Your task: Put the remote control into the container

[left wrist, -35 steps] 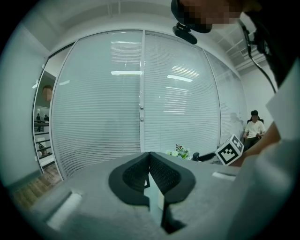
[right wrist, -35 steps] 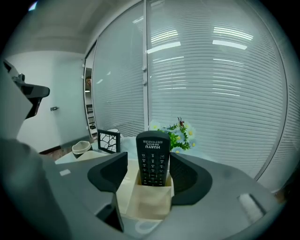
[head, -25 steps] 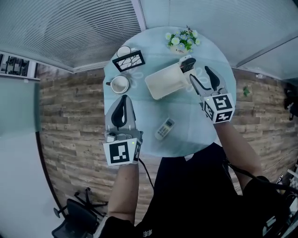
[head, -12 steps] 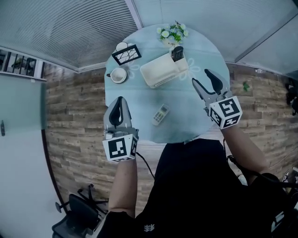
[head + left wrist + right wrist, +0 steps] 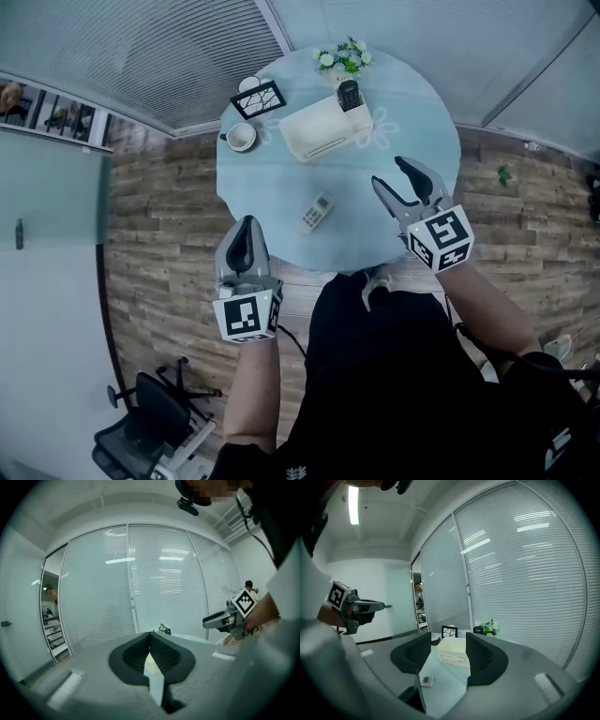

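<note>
A round, glass-topped desk (image 5: 412, 112) fills the upper middle of the head view, which looks steeply down. A white container (image 5: 323, 131) sits toward the desk's 12 o'clock side. A dark remote control (image 5: 350, 95) stands upright in the container's 1 o'clock end. A white remote control (image 5: 317, 212) lies flat on the bare desk at 6 o'clock from the container, well apart from it. Flowers (image 5: 341, 58) stand at the 12 o'clock rim. A cup (image 5: 241, 137) and a black wire frame (image 5: 257, 97) sit at 10 o'clock.

The left hand-held gripper (image 5: 247, 225) hangs at the desk's 7 o'clock edge. The right hand-held gripper (image 5: 392, 173) hangs over the 4 o'clock side. Neither touches anything.

Only the left gripper view shows that gripper's jaws pressed together with nothing between them. Its own body hides most of the desk, and the right hand-held gripper (image 5: 208, 619) shows in the air at 3 o'clock.

In the right gripper view the jaws are spread with nothing between them, and they have just been closing a little. Through the gap, well beyond them, are the container (image 5: 454, 651) and, at 7 o'clock, the white remote control (image 5: 425, 680). The left hand-held gripper (image 5: 379, 605) shows at 9 o'clock.
</note>
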A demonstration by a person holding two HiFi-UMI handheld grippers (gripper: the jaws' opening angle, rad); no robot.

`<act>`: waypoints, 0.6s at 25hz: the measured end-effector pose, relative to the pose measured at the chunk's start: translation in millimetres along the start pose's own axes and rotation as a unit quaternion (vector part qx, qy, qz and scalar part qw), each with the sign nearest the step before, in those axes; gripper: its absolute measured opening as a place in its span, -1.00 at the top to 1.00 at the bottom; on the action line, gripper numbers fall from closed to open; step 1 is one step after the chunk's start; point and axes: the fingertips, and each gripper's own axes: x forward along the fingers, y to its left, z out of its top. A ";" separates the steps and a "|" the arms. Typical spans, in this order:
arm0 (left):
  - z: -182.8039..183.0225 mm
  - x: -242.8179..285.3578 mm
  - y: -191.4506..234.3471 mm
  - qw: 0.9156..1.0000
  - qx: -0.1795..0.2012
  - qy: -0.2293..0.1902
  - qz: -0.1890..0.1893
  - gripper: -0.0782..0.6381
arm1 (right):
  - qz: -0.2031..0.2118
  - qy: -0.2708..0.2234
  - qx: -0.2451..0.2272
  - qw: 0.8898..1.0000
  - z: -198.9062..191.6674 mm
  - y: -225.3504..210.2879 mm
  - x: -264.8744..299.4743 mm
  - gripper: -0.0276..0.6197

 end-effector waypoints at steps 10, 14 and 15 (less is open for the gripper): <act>-108.0 -1.4 -19.7 0.997 0.017 0.067 -0.040 0.78 | 0.054 0.021 -0.022 0.998 -33.9 36.3 16.2 0.19; -148.0 18.1 -27.2 0.995 0.029 0.072 -0.062 0.73 | 0.069 0.043 -0.021 0.996 -62.4 45.1 34.4 0.19; -157.4 23.6 -30.6 0.994 0.032 0.076 -0.075 0.66 | 0.072 0.051 -0.019 0.996 -70.1 47.3 39.1 0.19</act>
